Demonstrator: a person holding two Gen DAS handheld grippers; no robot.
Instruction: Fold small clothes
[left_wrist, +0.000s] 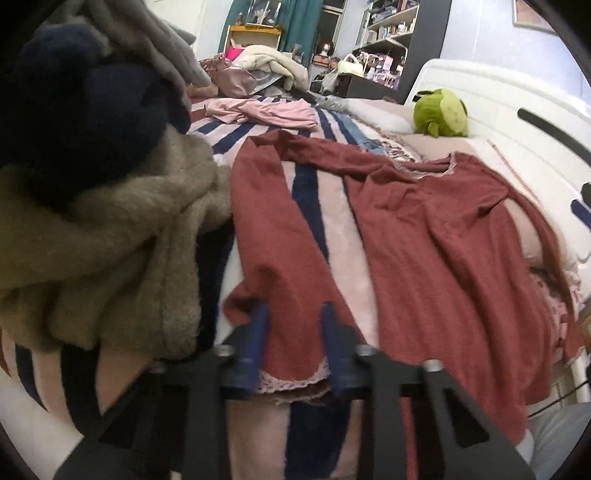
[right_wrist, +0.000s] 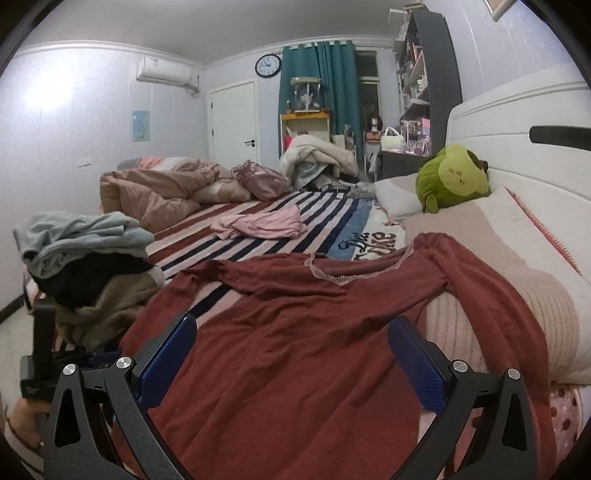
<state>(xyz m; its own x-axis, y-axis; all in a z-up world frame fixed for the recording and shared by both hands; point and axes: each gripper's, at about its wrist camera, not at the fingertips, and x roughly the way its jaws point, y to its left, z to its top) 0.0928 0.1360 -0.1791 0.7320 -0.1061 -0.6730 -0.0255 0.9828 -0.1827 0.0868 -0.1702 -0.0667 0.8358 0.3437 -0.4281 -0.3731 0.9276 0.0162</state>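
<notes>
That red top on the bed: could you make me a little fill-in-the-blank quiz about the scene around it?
1. The red long-sleeved top lies spread on a ____ blanket.
2. The plush toy by the headboard is ____ in colour.
3. The right gripper has its jaws ____ over the top.
4. The left gripper reaches the lace-trimmed ____ of the top.

Missing words: striped; green; open; cuff

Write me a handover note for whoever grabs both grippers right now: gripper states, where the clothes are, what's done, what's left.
Left gripper: fingers straddle the lace-trimmed sleeve cuff of the rust-red long-sleeved top, gap still showing, not clamped.
Right gripper: wide open above the top's body, holding nothing.
The top lies spread and unfolded on the striped blanket, one sleeve draped over the beige pillow.
Crumpled pink garment lies further up the bed; unsorted pile of grey, black and tan clothes on the left.
Nothing visibly folded. Left: everything.
</notes>
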